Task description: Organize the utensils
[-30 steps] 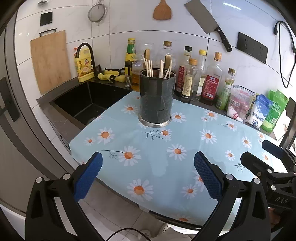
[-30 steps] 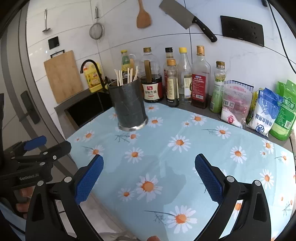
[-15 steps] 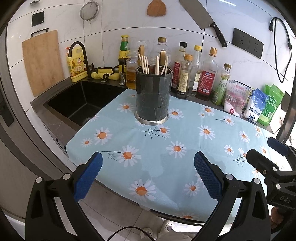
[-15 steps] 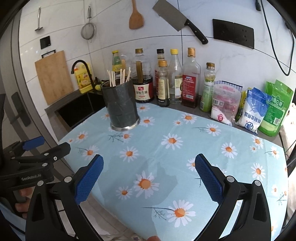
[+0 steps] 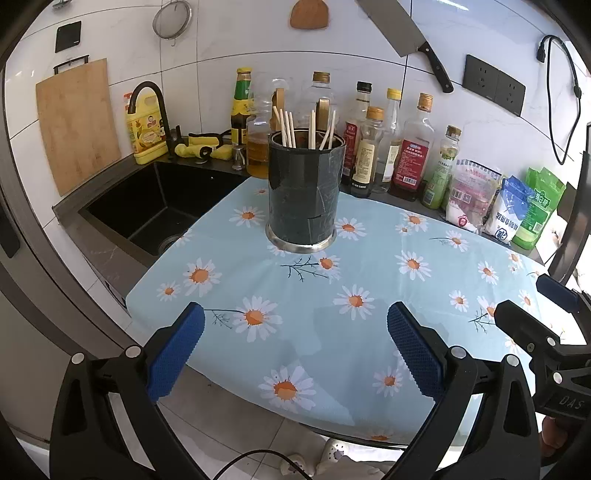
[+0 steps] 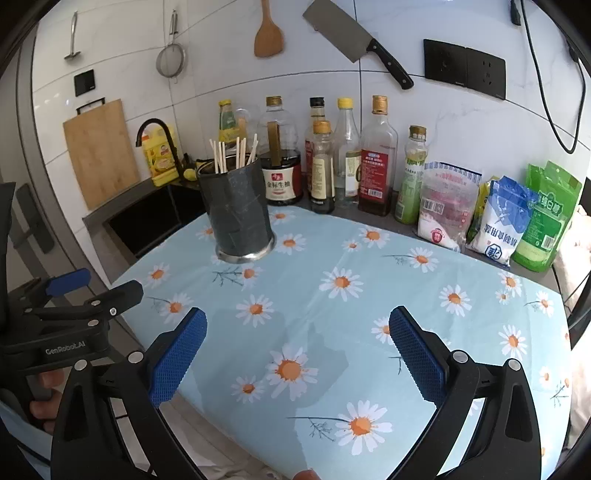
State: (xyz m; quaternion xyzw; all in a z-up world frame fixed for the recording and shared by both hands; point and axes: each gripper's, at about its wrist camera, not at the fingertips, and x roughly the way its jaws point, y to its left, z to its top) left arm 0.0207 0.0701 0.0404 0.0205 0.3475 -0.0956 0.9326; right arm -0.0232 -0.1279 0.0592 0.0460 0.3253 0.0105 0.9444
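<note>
Okay, both grippers empty, I'm seeing them held back at the near edge of the surface (image 5: 369, 229). Left gripper (image 5: 295, 345) has its fingers (image 5: 175, 356) spread wide, nothing between them. Right gripper (image 6: 297, 350) same: fingers (image 6: 415, 356) wide apart, holding nothing. In the left wrist view the right gripper shows at 4 o'clock; in the right wrist view the left gripper sits at 8 o'clock with a hand (image 6: 40, 402) on its handle.

Utensil holder (image 5: 303, 192), dark cylinder with a metal base ring, stands upright on the daisy tablecloth (image 5: 332, 295) at 12 o'clock from the left gripper, about 11 o'clock from the right one, well apart from both. Chopsticks (image 5: 286, 127) stick up out of it, plus a wooden handle (image 5: 323, 112); can't tell which utensil that is.

Behind the holder, a row of sauce bottles (image 6: 376, 166) along the wall. Sink (image 5: 147, 210) at 10 o'clock with a black faucet (image 5: 151, 107). Bags (image 6: 506, 218) at 2 o'clock. Cleaver (image 6: 354, 42), wooden spatula (image 6: 269, 35) and strainer (image 6: 170, 61) hang on the tiles; cutting board (image 5: 75, 123) leans at far left.
</note>
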